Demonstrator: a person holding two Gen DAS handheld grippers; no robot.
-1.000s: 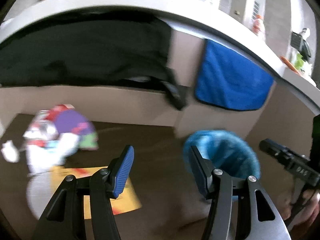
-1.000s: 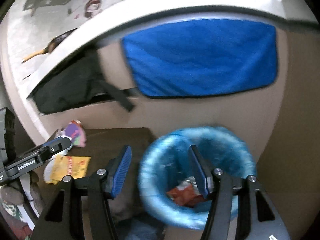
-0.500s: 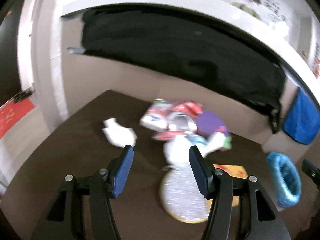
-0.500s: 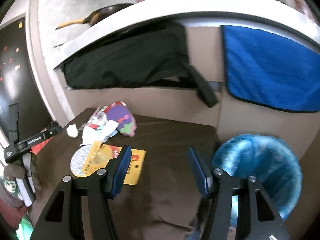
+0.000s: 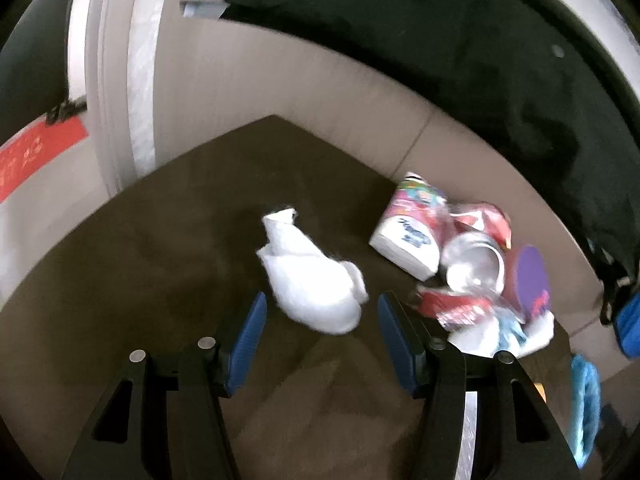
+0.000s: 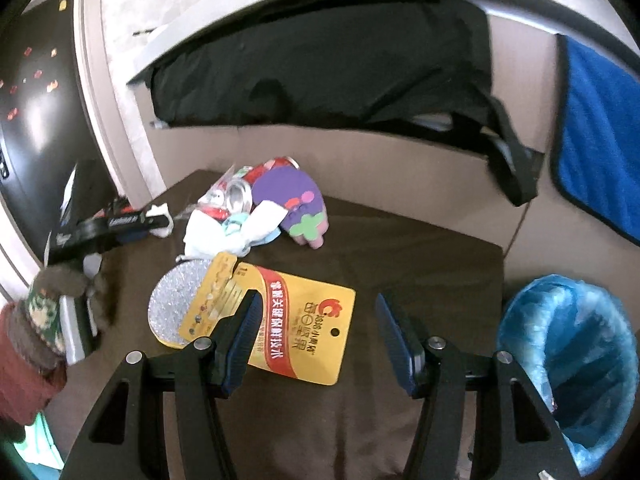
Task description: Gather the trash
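Observation:
A crumpled white tissue (image 5: 312, 280) lies on the brown table just ahead of my open, empty left gripper (image 5: 320, 324). To its right is a trash pile: a red and white carton (image 5: 408, 232), a crushed can (image 5: 472, 260) and a purple wrapper (image 5: 530, 276). The right wrist view shows the same pile (image 6: 256, 204). My open, empty right gripper (image 6: 316, 320) hovers over a yellow card (image 6: 292, 320) that lies on a silver disc (image 6: 176, 304). The blue-lined bin (image 6: 568, 364) stands at the table's right. The left gripper (image 6: 120, 228) shows by the tissue.
A black bag (image 6: 320, 68) fills the shelf behind the table. A blue cloth (image 6: 600, 140) hangs at the right. A beige wall (image 5: 280, 92) backs the brown table (image 5: 160, 240). The bin shows at the left view's right edge (image 5: 584, 400).
Both grippers swung left, away from the bin. The left one came down close to the white tissue. The right one now faces the yellow card and the trash pile.

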